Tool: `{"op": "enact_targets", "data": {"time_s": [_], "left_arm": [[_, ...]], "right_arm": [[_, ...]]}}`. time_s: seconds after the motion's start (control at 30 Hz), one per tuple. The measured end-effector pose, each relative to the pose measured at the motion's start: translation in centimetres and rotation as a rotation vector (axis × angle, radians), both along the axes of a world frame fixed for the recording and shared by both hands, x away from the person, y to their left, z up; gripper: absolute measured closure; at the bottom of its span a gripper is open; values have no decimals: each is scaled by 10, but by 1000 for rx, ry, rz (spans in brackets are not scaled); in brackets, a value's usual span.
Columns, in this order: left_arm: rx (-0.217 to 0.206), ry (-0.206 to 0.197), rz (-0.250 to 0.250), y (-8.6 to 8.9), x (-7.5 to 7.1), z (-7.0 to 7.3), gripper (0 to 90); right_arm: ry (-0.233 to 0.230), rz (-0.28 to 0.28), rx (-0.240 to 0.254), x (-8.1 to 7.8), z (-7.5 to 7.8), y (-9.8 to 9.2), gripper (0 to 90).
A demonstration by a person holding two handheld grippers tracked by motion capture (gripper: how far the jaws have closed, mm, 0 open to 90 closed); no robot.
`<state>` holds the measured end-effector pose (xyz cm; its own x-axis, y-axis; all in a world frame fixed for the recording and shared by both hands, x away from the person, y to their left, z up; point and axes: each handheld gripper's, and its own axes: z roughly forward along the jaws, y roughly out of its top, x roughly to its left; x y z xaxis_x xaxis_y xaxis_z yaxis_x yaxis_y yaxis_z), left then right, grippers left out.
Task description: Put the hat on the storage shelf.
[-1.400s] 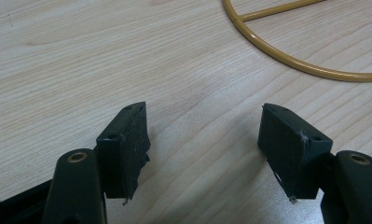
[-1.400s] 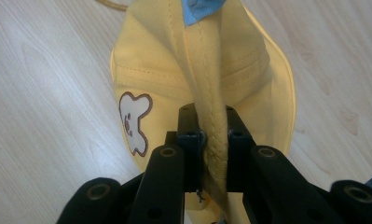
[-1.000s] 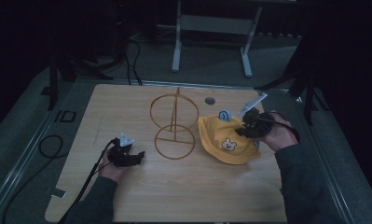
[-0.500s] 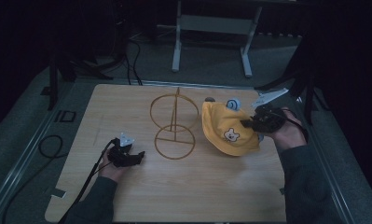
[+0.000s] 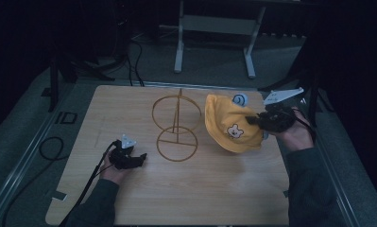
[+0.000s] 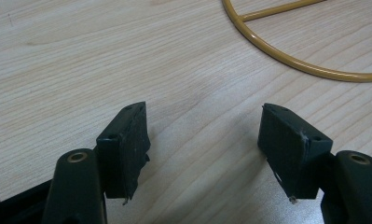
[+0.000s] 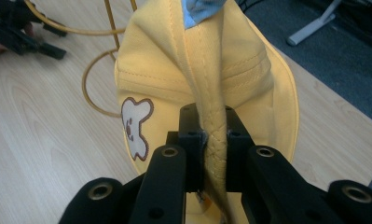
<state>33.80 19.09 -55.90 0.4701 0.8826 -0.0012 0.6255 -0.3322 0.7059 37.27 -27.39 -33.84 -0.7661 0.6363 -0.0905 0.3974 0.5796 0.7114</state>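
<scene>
The left gripper (image 5: 138, 158) is lying low on the table (image 5: 214, 198), near the front-left part, with a hand (image 5: 111, 166) holding it from behind. In the left gripper view its jaws are standing wide apart w/ nothing between them, only bare wood, and the pads (image 6: 127, 144) are sitting just above the surface. There is open table to the left of it up to the left edge, and also in front toward the person.

Just right of it the wire stand (image 5: 176, 124) is standing upright near the table centre: a round base ring on the wood, a thin post, and an upper ring facing the camera. In the left gripper view the base ring (image 6: 291, 56) is curving across the top right, apart from the jaws.

Right of the stand the yellow hat (image 5: 231, 125) is hanging lifted and tilted, its left rim close beside the upper ring; I cannot tell if they are touching. A small bear patch (image 7: 136, 126) is showing on its side and a blue piece (image 5: 239, 99) at the top.

The right gripper (image 5: 255, 121) is coming in from the right edge side, held by the right hand (image 5: 297, 135). Its jaws are pinching narrow on the hat's quilted brim (image 7: 215, 154), fabric pressed between both pads. Behind the hat the far table edge is near; to the right little wood is remaining before the edge. The front-right area is free.
</scene>
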Motion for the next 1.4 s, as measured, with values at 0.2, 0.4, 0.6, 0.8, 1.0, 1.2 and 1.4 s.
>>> {"op": "enact_targets", "data": {"time_s": [0.2, 0.4, 0.6, 0.8, 1.0, 1.2, 1.4], "left_arm": [[-1, 0, 0, 0, 0, 0, 337], [-1, 0, 0, 0, 0, 0, 337], [0, 0, 0, 0, 0, 0, 337], [0, 0, 0, 0, 0, 0, 337], [0, 0, 0, 0, 0, 0, 337], [0, 0, -1, 0, 0, 0, 337], [0, 0, -1, 0, 0, 0, 337]], "right_arm": [[-14, 15, 40, -1, 7, 0, 824], [-35, 38, 58, -5, 16, 3, 824], [-49, 46, 82, -6, 23, 4, 825], [-59, 53, 94, -6, 27, 6, 825], [-68, 64, 108, -6, 32, 11, 825], [-71, 74, 128, -2, 34, 17, 825], [-82, 85, 137, -2, 38, 23, 825]]}}
